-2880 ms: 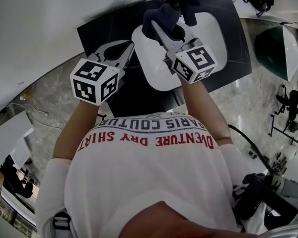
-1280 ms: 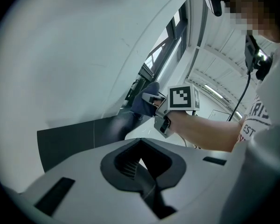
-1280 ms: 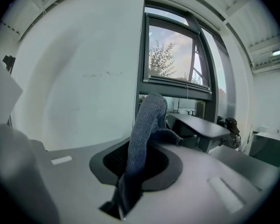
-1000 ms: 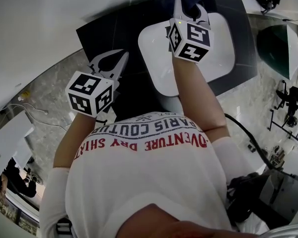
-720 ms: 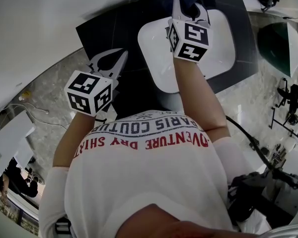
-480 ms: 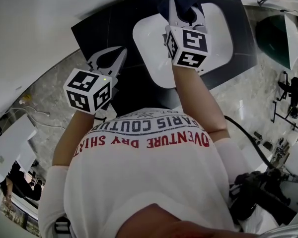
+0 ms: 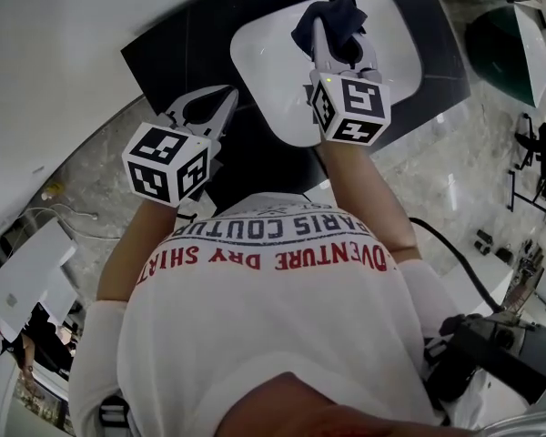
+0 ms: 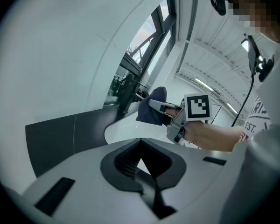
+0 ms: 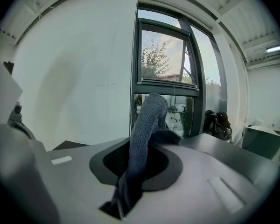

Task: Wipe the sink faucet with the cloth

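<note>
The white sink (image 7: 264, 71) is set in a dark counter (image 7: 168, 48). My right gripper (image 7: 338, 45) is shut on a dark blue cloth (image 7: 333, 18), which it holds above the back of the basin. The cloth bulges up out of its jaws (image 9: 147, 120). The left gripper view shows the dark faucet (image 8: 126, 93) standing just beyond the cloth (image 8: 152, 108) and the right gripper (image 8: 164, 109); I cannot tell whether they touch. My left gripper (image 7: 226, 96) hovers over the counter left of the sink, shut with nothing in it (image 8: 140, 143).
A white wall (image 7: 64, 25) runs behind the counter. A dark green basin-like object (image 7: 499, 55) sits at the right. Marbled floor (image 7: 91, 171) lies below. Black equipment (image 7: 491, 353) is by the person's right side. A window (image 9: 164, 59) is ahead.
The right gripper and cloth have drawn back from the faucet toward the person and now sit over the basin's rear. The left gripper has hardly moved.
</note>
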The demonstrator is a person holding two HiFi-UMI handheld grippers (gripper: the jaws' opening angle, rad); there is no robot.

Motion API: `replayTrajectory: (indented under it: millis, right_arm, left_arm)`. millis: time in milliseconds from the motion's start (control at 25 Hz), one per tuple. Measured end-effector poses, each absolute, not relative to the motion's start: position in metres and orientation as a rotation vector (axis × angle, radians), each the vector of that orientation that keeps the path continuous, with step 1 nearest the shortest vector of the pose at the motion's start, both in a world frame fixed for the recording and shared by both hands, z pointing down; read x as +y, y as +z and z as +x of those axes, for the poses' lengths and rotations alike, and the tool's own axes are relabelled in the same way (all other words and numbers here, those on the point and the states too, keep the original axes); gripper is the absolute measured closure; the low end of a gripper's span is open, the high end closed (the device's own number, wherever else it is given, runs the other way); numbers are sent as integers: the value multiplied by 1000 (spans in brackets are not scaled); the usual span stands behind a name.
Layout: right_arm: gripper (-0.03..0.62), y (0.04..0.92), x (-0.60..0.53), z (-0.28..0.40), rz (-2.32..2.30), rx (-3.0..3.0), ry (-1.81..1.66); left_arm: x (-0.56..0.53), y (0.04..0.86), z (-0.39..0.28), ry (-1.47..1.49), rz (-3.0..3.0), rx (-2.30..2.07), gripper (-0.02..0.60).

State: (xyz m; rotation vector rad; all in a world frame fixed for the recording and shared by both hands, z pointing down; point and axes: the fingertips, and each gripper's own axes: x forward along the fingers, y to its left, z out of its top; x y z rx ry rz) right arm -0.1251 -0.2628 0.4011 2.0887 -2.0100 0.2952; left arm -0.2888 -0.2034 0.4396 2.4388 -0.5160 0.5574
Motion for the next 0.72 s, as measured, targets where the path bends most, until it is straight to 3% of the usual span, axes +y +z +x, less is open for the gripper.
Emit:
replayTrajectory:
  millis: [280, 720]
  right_arm:
    - [543, 346, -234, -149, 1999, -2248, 238]
    - [543, 264, -96, -199, 1518, -2639, 299]
  left_arm:
    - [-190, 396, -298, 498, 2521, -536, 581]
    - [-110, 299, -308, 293, 2619, -616, 581]
